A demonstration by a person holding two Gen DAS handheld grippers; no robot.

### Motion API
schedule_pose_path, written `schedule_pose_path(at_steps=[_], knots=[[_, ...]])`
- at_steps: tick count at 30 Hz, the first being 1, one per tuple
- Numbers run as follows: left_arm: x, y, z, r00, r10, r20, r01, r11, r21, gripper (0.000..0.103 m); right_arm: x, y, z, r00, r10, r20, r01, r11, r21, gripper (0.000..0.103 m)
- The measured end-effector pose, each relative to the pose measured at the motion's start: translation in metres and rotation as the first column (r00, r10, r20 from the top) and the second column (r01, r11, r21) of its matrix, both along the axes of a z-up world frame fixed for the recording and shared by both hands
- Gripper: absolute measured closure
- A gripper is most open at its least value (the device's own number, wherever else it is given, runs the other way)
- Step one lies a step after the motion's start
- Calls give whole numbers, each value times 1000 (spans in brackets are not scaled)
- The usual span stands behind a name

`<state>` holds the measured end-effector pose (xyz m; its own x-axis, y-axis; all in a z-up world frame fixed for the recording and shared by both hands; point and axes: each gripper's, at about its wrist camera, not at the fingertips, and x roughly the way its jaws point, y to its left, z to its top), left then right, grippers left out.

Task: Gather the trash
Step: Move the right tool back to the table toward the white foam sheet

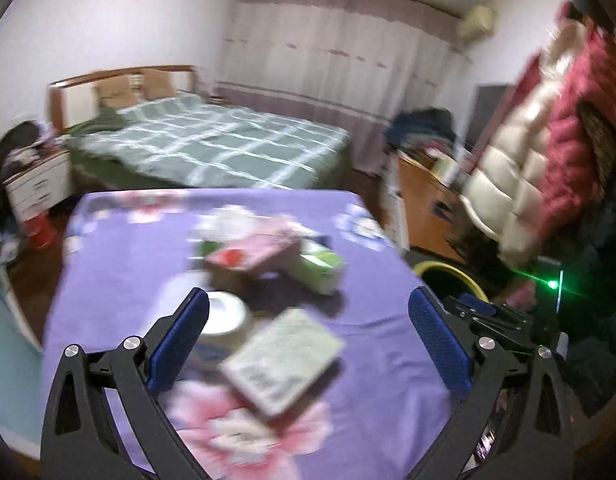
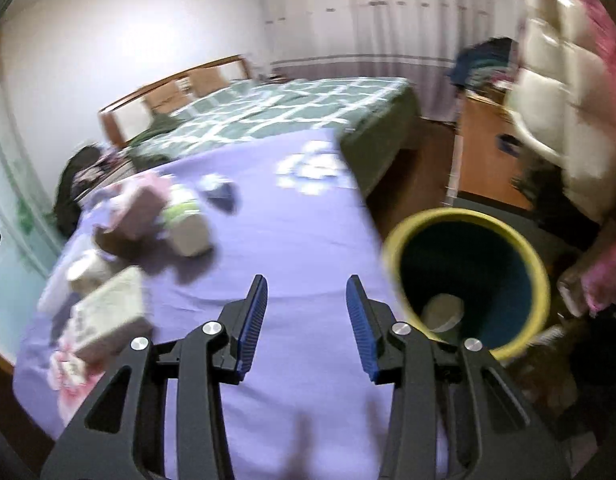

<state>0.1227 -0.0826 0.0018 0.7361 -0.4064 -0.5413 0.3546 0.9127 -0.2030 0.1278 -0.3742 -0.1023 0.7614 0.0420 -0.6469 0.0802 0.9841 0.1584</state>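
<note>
left gripper [image 1: 308,336]: jaws were spread about as wide as they go, nothing clamped. A pale flat box [image 1: 282,362] and a white round tub [image 1: 224,314] sat on the cloth in the gap between the blue pads, but from what I could see the pads weren't touching either one.

right gripper [image 2: 306,324]: jaws stood partly apart, roughly halfway, with only bare purple cloth between them. Holding nothing.

near the jaws: the same pale flat box [image 2: 108,316] lay well off to the left of the right gripper, near the table edge.

trash left on the table: pinkish box [image 1: 254,258], a green-and-white pack [image 1: 322,270] right beside it, and a small dark crumpled bit [image 2: 220,192] further back. All pretty blurry, so don't ask me for labels.

table [image 1: 120,264]: purple floral cloth, clutter mostly bunched on one side.

bin [image 2: 540,276]: yellow-rimmed, dark inside, on the floor just past the table's right edge. One pale round thing [image 2: 442,312] was already lying at the bottom.

progress: I'd call it early. One piece binned as far as I could see, at least five bits left on the table, both grippers empty.
</note>
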Motion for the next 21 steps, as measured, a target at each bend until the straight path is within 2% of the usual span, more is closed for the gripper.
schedule_pose_path(at_steps=[2, 6, 15, 21], knots=[[-5, 29, 0, 998, 59, 12, -59, 998, 0, 5, 12, 22, 4, 999, 52, 9, -52, 999, 7, 63], [-10, 65, -4, 994, 106, 17, -105, 994, -14, 5, 39, 66, 15, 991, 136, 18, -136, 991, 17, 63], [-5, 106, -5, 982, 190, 24, -189, 981, -33, 5, 65, 155, 20, 960, 280, 2, -280, 958, 61, 63], [-15, 131, 10, 961, 266, 77, -265, 964, -25, 5, 84, 217, 12, 926, 375, -30, -371, 924, 92, 63]])
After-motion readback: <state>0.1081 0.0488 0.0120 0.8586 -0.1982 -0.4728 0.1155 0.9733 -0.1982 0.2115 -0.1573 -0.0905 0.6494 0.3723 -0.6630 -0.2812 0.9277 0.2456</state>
